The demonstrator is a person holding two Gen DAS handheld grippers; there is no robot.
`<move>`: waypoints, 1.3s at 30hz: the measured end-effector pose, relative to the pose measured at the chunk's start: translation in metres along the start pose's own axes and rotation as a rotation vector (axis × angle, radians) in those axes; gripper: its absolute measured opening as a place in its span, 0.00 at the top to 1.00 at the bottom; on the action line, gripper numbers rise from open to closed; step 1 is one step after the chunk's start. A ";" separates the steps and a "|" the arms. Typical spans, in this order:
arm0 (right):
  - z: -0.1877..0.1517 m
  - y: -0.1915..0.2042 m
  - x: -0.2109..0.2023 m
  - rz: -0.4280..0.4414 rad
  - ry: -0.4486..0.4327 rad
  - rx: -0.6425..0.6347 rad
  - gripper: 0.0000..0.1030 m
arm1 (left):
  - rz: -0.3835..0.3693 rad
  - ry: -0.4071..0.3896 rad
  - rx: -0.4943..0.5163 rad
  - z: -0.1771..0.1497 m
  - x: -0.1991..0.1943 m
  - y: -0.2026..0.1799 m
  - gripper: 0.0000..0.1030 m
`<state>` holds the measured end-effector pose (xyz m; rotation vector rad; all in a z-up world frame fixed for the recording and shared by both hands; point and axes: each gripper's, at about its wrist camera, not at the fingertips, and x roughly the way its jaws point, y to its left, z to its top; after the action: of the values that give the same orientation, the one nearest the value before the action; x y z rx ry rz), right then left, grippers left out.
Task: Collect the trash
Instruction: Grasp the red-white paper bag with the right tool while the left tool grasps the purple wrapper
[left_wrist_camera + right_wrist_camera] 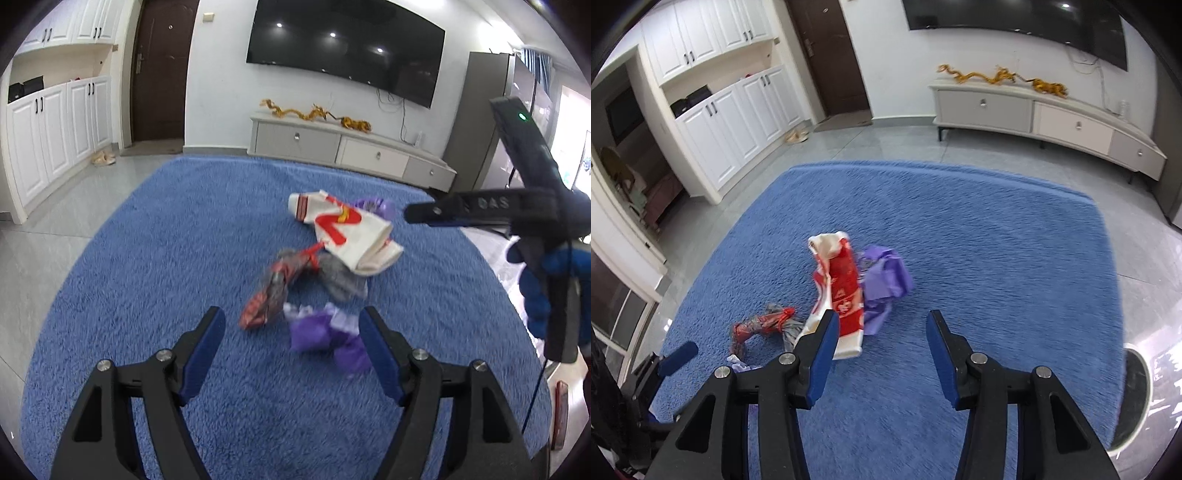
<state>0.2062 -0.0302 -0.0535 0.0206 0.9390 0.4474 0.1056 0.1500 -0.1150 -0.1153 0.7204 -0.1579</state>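
Trash lies in a loose pile on the blue rug (155,266). A white and red carton (343,229) lies behind a crumpled red and grey wrapper (273,291). A crumpled purple wrapper (325,336) lies nearest, a second purple piece (373,205) lies behind the carton. My left gripper (291,328) is open and empty, just above the near purple wrapper. My right gripper (879,336) is open and empty, above the rug to the right of the carton (842,288), the wrapper (764,325) and the purple piece (886,280). It shows at the right of the left wrist view (413,212).
A grey TV cabinet (351,147) stands against the far wall under a wall TV (343,48). White cupboards (55,125) and a dark door (159,74) are at the left. Grey tile floor (960,144) surrounds the rug (997,258). A round pale object (1137,391) sits by the rug's right edge.
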 end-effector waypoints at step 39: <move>-0.024 0.006 -0.016 0.202 -0.040 0.000 0.83 | -0.138 0.087 -0.139 -0.017 -0.017 -0.034 0.63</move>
<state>0.1768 -0.0351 -0.0541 0.1251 0.9015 0.6319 0.0784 0.1185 -0.1110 -0.2930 0.8102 -0.2462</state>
